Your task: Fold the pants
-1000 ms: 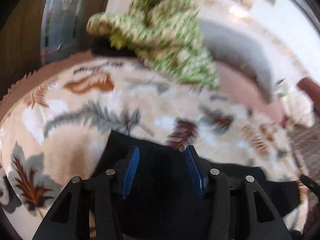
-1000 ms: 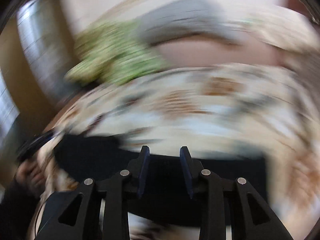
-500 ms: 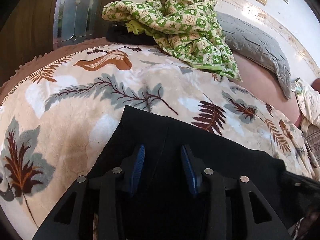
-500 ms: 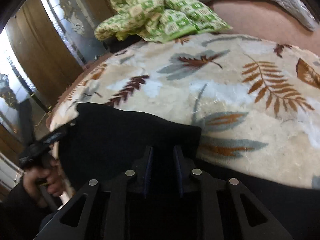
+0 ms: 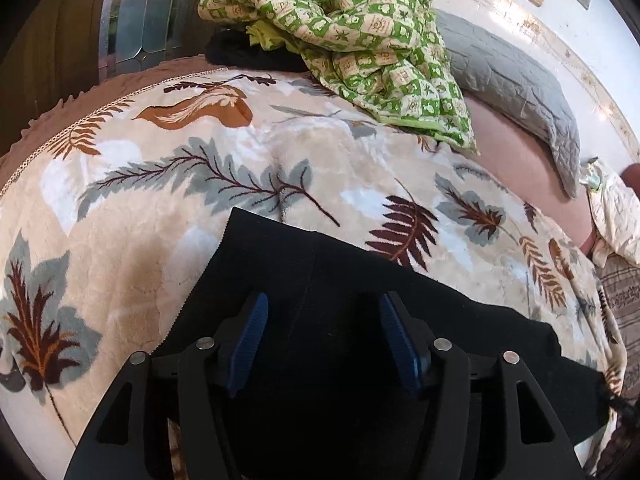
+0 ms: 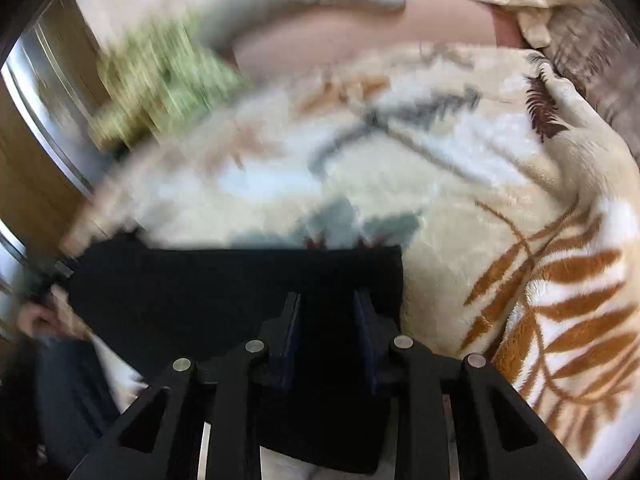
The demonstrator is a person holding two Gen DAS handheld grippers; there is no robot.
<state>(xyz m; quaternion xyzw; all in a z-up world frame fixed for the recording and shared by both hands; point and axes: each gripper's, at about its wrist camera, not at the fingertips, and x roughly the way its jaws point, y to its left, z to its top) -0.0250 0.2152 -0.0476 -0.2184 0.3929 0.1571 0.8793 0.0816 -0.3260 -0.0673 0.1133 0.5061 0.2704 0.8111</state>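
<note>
Bedding fills both views: a cream plush blanket (image 5: 168, 216) printed with grey, rust and brown fern leaves covers the bed; beyond the left gripper's jaws, at the far edge, lies a crumpled green-and-cream checked quilt (image 5: 372, 40), with a dark garment (image 5: 244, 54) tucked just under its left side; to the right of the quilt a grey quilted pillow (image 5: 516, 80) rests on a pink sheet (image 5: 524, 168); a wooden door with a leaded glass panel (image 5: 140, 20) stands behind the far left corner. Black pants (image 5: 352, 280) lie flat on the blanket, directly beneath and ahead of the left gripper (image 5: 323, 312); one straight edge runs diagonally just outside its left finger; its blue-padded jaws stand wide apart above the cloth, gripping nothing. Right wrist view, partly motion-blurred: the same pants (image 6: 208, 280) extend from under the right gripper (image 6: 327, 312) out to the left of the jaws, a square corner lying just past the right finger; the jaws stand a narrow gap apart over black cloth, and whether they pinch any fabric cannot be told; far to the left of them, a person's hand (image 6: 40, 316) is seen at the pants' other end.
</note>
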